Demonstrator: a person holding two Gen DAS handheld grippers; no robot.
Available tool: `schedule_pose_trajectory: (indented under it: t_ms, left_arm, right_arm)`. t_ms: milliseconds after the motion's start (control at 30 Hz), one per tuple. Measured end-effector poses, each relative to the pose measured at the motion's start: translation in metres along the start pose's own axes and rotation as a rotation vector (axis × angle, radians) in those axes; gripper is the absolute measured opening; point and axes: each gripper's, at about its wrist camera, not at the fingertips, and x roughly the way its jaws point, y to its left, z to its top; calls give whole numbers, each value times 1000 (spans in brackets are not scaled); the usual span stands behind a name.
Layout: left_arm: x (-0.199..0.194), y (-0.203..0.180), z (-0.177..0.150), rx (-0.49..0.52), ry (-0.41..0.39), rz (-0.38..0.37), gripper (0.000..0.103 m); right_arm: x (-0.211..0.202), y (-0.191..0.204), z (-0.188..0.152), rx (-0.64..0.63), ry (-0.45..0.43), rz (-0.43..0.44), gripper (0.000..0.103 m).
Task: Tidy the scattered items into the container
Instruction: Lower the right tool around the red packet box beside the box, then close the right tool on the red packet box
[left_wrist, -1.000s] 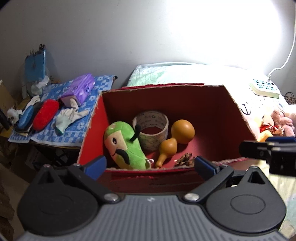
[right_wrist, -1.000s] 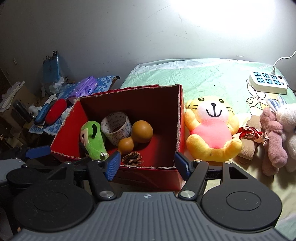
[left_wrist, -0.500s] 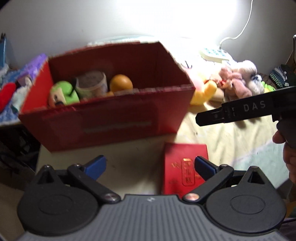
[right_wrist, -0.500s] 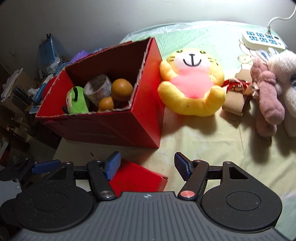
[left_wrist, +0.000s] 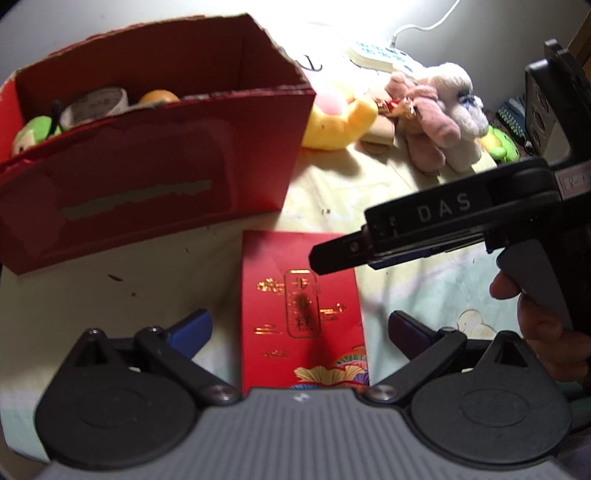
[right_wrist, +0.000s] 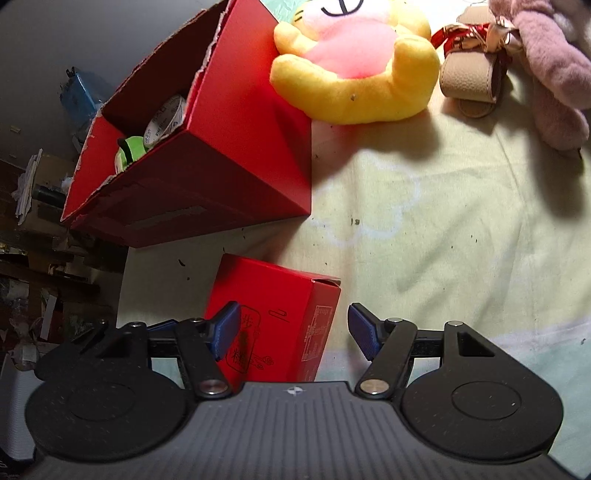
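Packet (left_wrist: 301, 314), small, flat and red with gold print, lay on the sheet (right_wrist: 443, 206) just in front of the red box (left_wrist: 155, 173), which held a green plush (left_wrist: 31, 134), a tape roll (left_wrist: 96, 105) and an orange thing (left_wrist: 159, 96). Both claws hung over the packet with fingers spread and nothing held: left gripper (left_wrist: 299, 326), right gripper (right_wrist: 293, 325). Beyond the box lay a yellow plush (right_wrist: 354, 62) and a pink plush (right_wrist: 550, 70).

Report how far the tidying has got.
Done: a green plush, a tape roll and an orange gourd sit in the big red cardboard box. In hand: nothing; the left gripper and right gripper, both open, flank the small red gift box. Left: that box, the yellow plush tiger and the pink plush.
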Motion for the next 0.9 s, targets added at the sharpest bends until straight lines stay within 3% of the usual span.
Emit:
schedule_pose_trajectory:
  t_ms: [333, 533, 900]
  left_arm:
    - [17, 8, -5, -44, 35, -46, 100]
    - [23, 6, -7, -14, 44, -9, 84]
    - [14, 16, -8, -17, 0, -9, 83]
  right_arm:
    - [26, -13, -5, 101, 124, 121, 64]
    - [28, -6, -6, 83, 121, 120, 65]
    - [17, 16, -8, -34, 47, 118, 66]
